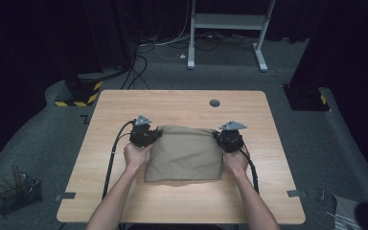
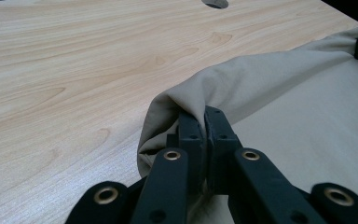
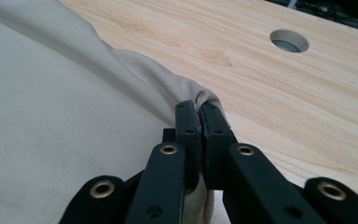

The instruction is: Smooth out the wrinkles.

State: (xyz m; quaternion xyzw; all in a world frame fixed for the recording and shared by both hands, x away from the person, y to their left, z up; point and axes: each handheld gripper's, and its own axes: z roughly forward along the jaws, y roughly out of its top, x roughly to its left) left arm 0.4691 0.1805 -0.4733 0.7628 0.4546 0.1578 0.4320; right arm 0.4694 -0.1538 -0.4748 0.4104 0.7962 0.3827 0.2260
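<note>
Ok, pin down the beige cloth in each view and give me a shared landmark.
High view: beige cloth at table centre, between both grippers.
Left gripper view: right side, far corner pinched in the jaws.
Right gripper view: left side, far corner pinched likewise.
Shared landmark: round table hole, beyond the cloth.

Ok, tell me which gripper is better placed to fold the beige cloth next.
Neither alone, probably. The left gripper is shut on the beige cloth at its far left corner, and the right gripper is shut on the far right corner. Both are equally set, so the fold likely takes both hands moving together.
</note>
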